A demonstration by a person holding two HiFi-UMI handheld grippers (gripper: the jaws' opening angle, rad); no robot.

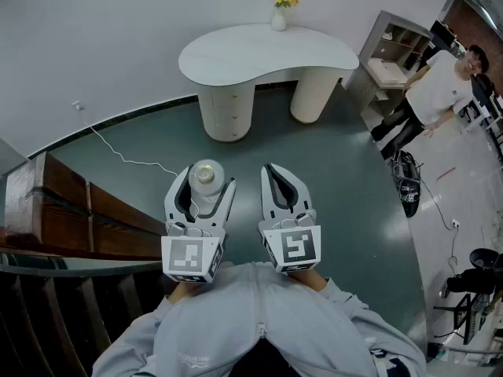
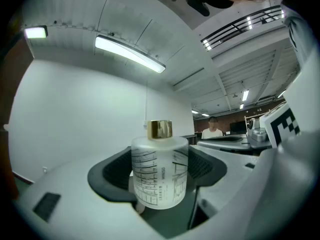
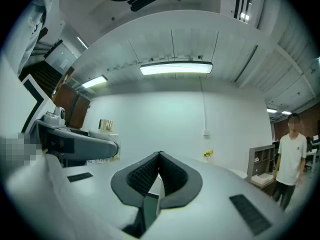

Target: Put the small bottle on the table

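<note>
Green floor [image 1: 330, 179] underfoot, white bench [image 1: 267, 53] well apart ahead; bottle [image 2: 159, 171] upright in mid-air, clamped in left gripper [image 1: 208, 181] jaws, spread wide round its body; right gripper [image 3: 160, 156] alongside, jaws closed on nothing. Likely trouble: smooth frosted glass slipping from the hold on the carry; tipping if set down tilted or at the bench edge; nudging the vase [image 1: 279, 18] at the far rim. Pad contact hidden behind the bottle; base unseen from the head view; print too small to read.
</note>
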